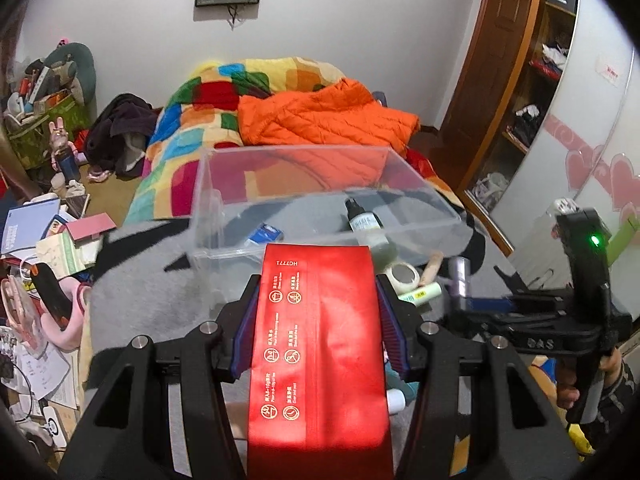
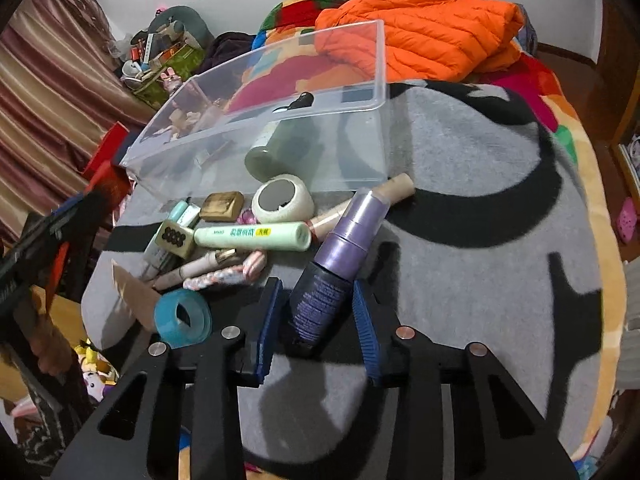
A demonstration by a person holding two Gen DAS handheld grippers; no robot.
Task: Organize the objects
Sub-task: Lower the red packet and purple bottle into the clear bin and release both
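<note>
1. Red pouch (image 1: pixel 320 344) sits clamped flat between your left tool (image 1: pixel 318 312) pads, just short of the clear bin (image 1: pixel 208 216); it looks light and slick, so grip mid-width.
2. Your right tool (image 2: pixel 316 312) straddles the purple bottle (image 2: pixel 340 264) on the bed, fingers apart, not yet touching. Rigid, likely slippery: take the dark body.

Red pouch (image 1: pixel 320 352): lower end cut off by frame bottom; covers clear bin (image 1: pixel 224 200) near wall. Purple bottle (image 2: pixel 340 264): label print too small to read; base hidden between pads.
</note>
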